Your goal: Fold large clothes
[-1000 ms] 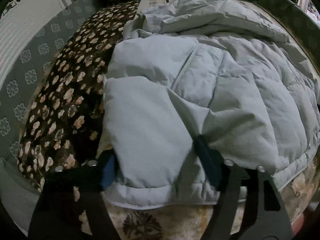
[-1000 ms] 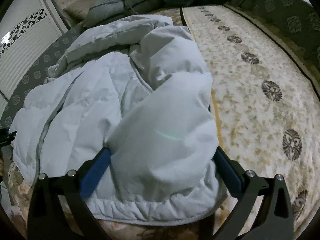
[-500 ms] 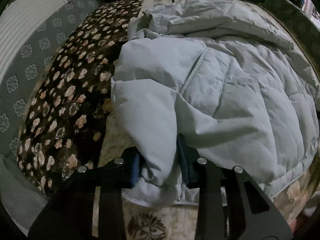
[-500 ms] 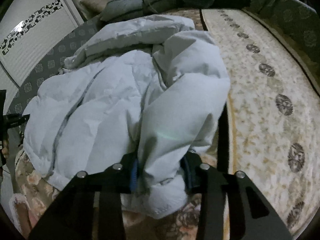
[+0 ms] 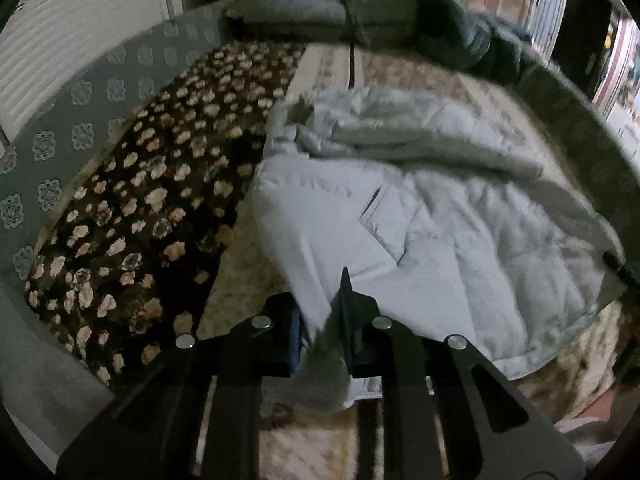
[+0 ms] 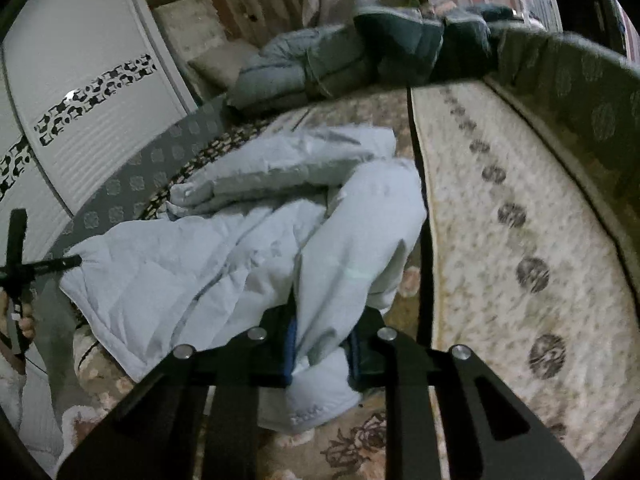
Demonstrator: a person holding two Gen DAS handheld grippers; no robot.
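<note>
A pale grey-blue puffer jacket (image 5: 440, 220) lies spread and rumpled on the bed. My left gripper (image 5: 322, 332) is closing its jaws on the jacket's near left hem corner, and the fabric is pinched between the blue pads and lifted. In the right wrist view the same jacket (image 6: 192, 280) hangs from my right gripper (image 6: 322, 346), whose jaws are closing on a bunched near right corner, a fold drooping below the pads. The left gripper (image 6: 60, 262) also shows at that view's far left edge, gripping the jacket's other corner, with a hand (image 6: 24, 324) beneath it.
A brown flowered blanket (image 5: 140, 220) lies left of the jacket. Folded dark quilted clothes (image 6: 380, 52) are piled at the bed's far end. The beige patterned mattress (image 6: 520, 240) stretches to the right, bounded by a grey padded rim (image 6: 580, 92). A white wardrobe (image 6: 80, 120) stands on the left.
Both grippers went from wide open around the hem to pinched on it. Both have risen, pulling the jacket's near edge up off the bed.
</note>
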